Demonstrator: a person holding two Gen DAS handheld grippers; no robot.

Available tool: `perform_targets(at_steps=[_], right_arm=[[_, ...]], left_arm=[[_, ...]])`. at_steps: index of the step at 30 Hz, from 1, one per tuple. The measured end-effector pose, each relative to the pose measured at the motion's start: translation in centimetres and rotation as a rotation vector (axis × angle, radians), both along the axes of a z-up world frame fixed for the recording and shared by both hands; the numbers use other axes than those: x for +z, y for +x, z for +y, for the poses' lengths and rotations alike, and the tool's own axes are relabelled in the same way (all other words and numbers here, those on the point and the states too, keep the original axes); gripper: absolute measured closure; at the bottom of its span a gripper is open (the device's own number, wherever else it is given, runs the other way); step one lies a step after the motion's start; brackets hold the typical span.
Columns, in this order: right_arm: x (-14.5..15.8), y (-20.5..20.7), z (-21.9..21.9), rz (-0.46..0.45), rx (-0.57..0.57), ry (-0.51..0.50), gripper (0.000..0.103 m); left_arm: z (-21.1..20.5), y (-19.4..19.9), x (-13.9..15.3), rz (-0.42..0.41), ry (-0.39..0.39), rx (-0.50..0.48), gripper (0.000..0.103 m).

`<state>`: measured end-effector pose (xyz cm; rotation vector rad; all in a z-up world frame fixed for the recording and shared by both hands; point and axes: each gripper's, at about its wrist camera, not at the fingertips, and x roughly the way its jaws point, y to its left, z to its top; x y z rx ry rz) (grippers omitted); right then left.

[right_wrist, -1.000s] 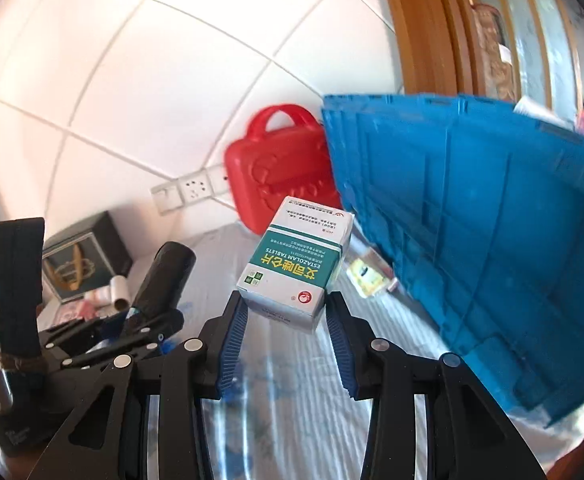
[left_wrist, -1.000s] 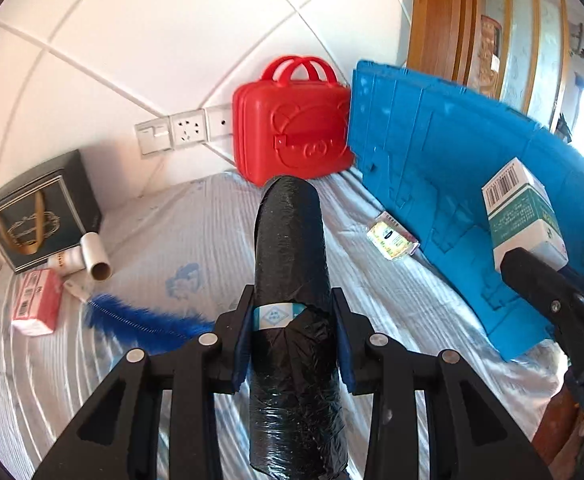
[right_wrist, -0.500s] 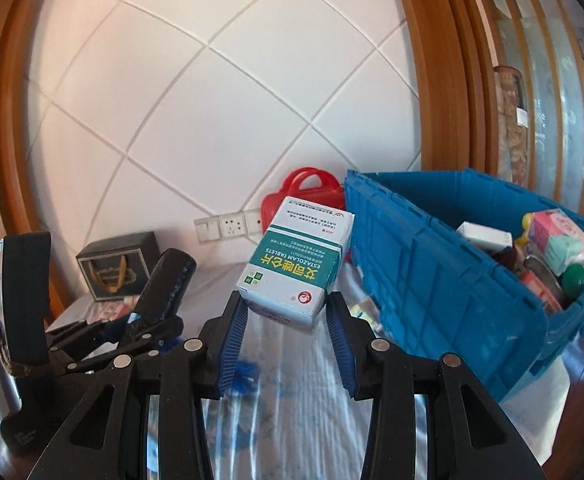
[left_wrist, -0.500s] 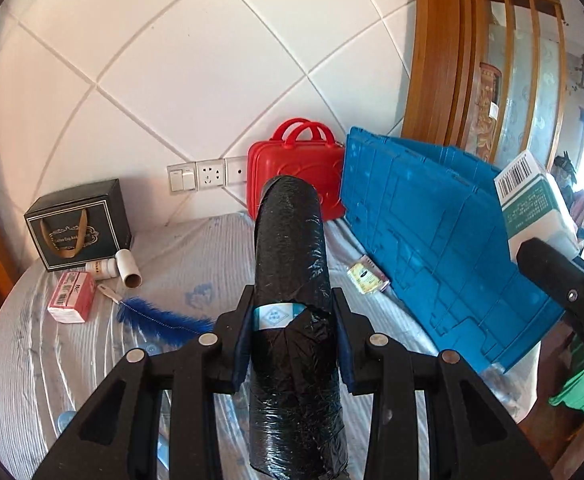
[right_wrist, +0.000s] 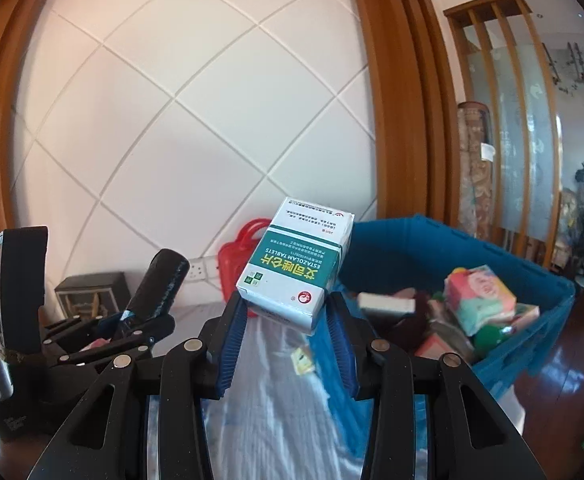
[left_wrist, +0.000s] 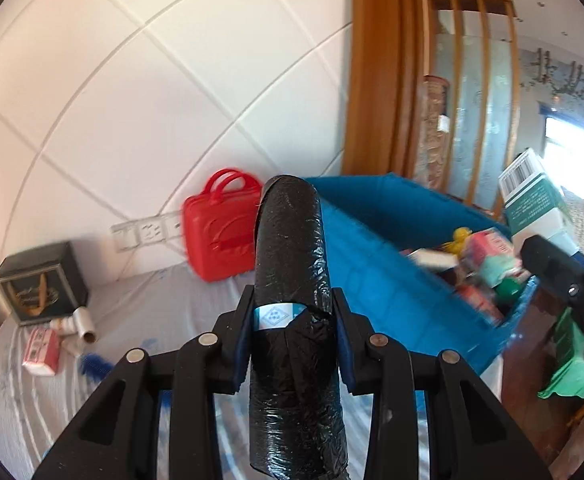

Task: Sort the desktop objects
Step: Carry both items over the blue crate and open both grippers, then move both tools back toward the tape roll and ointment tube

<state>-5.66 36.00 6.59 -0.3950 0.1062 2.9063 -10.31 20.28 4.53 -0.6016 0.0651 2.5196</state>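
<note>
My left gripper [left_wrist: 292, 320] is shut on a black roll of plastic bags [left_wrist: 292, 280] with a white-blue paper band, held high above the table. My right gripper [right_wrist: 286, 320] is shut on a white and green tablet box [right_wrist: 292, 268], also held high. The blue plastic crate [left_wrist: 391, 280] stands to the right with several small items inside; it also shows in the right wrist view [right_wrist: 511, 272]. In the right wrist view the left gripper with the roll [right_wrist: 160, 284] is at the left. In the left wrist view the tablet box [left_wrist: 531, 200] is at the far right.
A red toy suitcase [left_wrist: 220, 236] stands against the tiled wall. A dark gift box [left_wrist: 40, 284], white rolls [left_wrist: 80, 324], a red-white packet [left_wrist: 42, 352] and a blue feather [left_wrist: 96, 368] lie at the table's left. A small yellow sachet [right_wrist: 301, 360] lies beside the crate.
Both grippers have risen with their loads, so the crate's open top and contents have come into view. Both grips are unchanged.
</note>
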Motion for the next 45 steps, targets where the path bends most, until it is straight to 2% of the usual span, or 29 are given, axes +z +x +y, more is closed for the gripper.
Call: perform_targets(at_steps=[8, 14, 22, 24, 25, 26, 27, 28, 29, 31, 34, 37, 41, 45], right_arm=[[3.5, 0.5, 8.0, 0.006, -0.151, 0.028, 0.062], [5.2, -1.6, 12.8, -0.030, -0.207, 0.079, 0.062], [4.9, -5.0, 17.5, -0.087, -0.220, 0.099, 0.062], [4.8, -6.0, 18.8, -0.111, -0.227, 0.087, 0.061], [4.9, -6.6, 19.6, -0.128, -0.229, 0.076, 0.058], [4.9, -6.7, 20.0, -0.137, -0.257, 0.072, 0.038], [4.9, -6.4, 20.4, -0.134, -0.291, 0.067, 0.020], [4.9, -6.0, 20.9, -0.117, -0.301, 0.052, 0.012], [4.9, -5.3, 21.3, -0.098, -0.281, 0.022, 0.001], [4.8, -4.2, 21.4, -0.067, -0.274, 0.001, 0.001], [4.3, -2.8, 19.4, -0.028, -0.194, -0.005, 0.001], [3.4, -2.0, 16.0, 0.007, -0.100, -0.008, 0.001], [1.8, -2.4, 11.2, 0.033, 0.033, -0.016, 0.001], [-1.0, -2.8, 6.2, 0.028, 0.160, 0.001, 0.001]], left_arm=[[9.6, 0.8, 4.0, 0.023, 0.006, -0.157, 0.069], [14.4, 0.4, 5.0, 0.024, -0.004, -0.183, 0.069], [19.3, -1.3, 5.8, 0.002, -0.016, -0.213, 0.068], [20.1, -1.7, 6.3, 0.018, 0.004, -0.227, 0.058], [20.4, -1.8, 6.5, 0.028, 0.009, -0.232, 0.044], [20.6, -2.1, 6.7, 0.037, -0.003, -0.212, 0.033], [20.2, -2.3, 6.9, 0.041, 0.000, -0.210, 0.026], [19.2, -2.4, 7.0, 0.055, 0.018, -0.226, 0.010], [18.5, -2.6, 7.0, 0.067, 0.022, -0.227, 0.001], [16.0, -2.8, 6.9, 0.111, 0.009, -0.198, 0.001], [11.2, -3.4, 6.1, 0.161, -0.039, -0.117, 0.001], [5.7, -3.7, 5.2, 0.165, -0.036, -0.014, 0.001], [0.1, -3.6, 3.7, 0.164, -0.076, 0.103, 0.001], [-6.2, -3.1, 0.6, 0.123, -0.106, 0.214, 0.001]])
